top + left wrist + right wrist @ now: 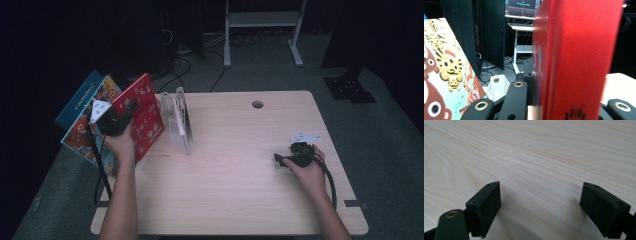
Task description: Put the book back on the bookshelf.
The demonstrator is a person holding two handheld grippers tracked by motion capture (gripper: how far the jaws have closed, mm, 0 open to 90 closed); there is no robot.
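A red picture book [145,117] is held upright over the table's left edge, with my left gripper [129,109] shut on its lower edge. In the left gripper view the red book [574,50] stands edge-on between the jaws, and the left pad [529,80] lies against its cover. Behind it lean a tiger-pattern book [446,72] and a blue book [77,97]. My right gripper [281,160] rests on the table at the right. Its jaws [540,202] stand open over bare wood, with nothing between them.
A clear plastic book rack [179,122] stands on the wooden table [225,195] just right of the red book. A small round hole [257,104] is near the table's far edge. Beyond the table are a white metal frame [262,20] and floor cables [185,70].
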